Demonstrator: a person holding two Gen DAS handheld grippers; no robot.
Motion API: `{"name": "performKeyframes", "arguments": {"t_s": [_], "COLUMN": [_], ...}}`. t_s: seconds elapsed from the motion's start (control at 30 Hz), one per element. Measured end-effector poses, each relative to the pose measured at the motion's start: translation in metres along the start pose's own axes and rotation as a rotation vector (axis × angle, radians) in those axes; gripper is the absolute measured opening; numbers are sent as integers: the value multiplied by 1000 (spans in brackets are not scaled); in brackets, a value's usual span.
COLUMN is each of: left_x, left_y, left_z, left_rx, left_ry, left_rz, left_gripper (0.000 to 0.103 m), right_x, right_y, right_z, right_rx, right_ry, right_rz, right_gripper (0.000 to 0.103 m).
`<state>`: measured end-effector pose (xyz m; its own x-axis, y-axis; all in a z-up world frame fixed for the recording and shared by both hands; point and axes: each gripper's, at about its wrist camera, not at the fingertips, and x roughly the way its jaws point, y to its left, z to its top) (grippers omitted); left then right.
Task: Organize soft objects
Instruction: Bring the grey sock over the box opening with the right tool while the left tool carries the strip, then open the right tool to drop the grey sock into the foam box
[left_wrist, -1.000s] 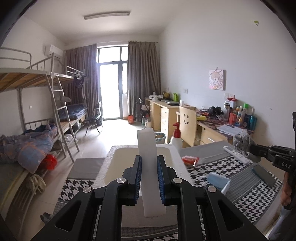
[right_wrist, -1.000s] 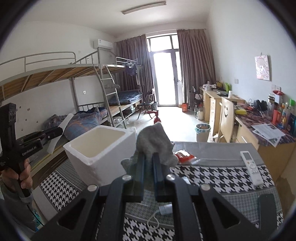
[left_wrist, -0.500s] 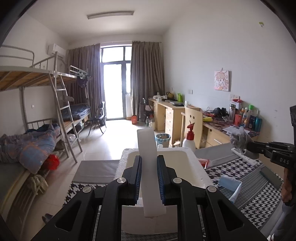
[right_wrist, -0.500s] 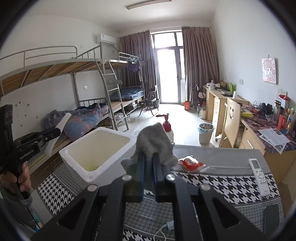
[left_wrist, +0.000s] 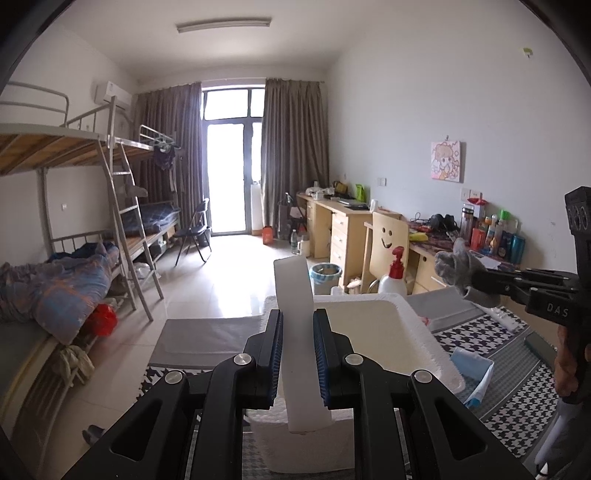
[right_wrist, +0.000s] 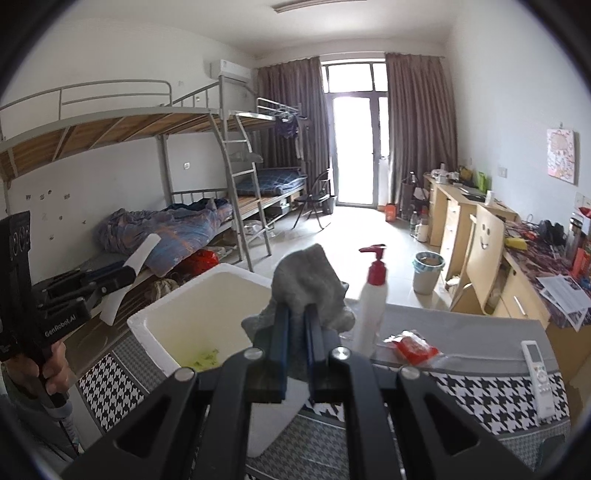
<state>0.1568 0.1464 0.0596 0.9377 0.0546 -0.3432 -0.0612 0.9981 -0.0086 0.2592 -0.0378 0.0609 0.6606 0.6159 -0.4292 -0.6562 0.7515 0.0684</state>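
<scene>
My left gripper (left_wrist: 298, 354) is clamped on a white foam strip (left_wrist: 297, 332), strip upright btwn the pads, poking past the tips, held over the near part of the white foam box (left_wrist: 424, 328). My right gripper (right_wrist: 297, 325) is clenched on a grey glove (right_wrist: 308, 284), bunched above the tips, just beside the box's far rim. Box sits on houndstooth-cloth table (right_wrist: 480, 398). Pump bottle (right_wrist: 371, 306) stands near the glove.

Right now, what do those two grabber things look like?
Both are black plastic. The left gripper has blue ribbed pads, silver screws, and white "GenRobot.AI" lettering. The right gripper has blue pads too, plus "DAS" lettering on its side.
</scene>
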Motion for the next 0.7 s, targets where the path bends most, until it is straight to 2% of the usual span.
{"name": "performKeyframes", "arguments": {"t_s": [0.5, 0.7], "left_x": [-15, -18], "left_y": [34, 39], "left_z": [-7, -9], "left_rx": [-54, -56], "left_ry": [-2, -1], "left_rz": [80, 95], "left_gripper": [18, 18], "right_x": [25, 29], "right_y": [32, 39], "right_z": [4, 5], "right_rx": [-47, -60], "right_ry": [63, 63], "right_rz": [100, 99], "right_gripper": [11, 11]}}
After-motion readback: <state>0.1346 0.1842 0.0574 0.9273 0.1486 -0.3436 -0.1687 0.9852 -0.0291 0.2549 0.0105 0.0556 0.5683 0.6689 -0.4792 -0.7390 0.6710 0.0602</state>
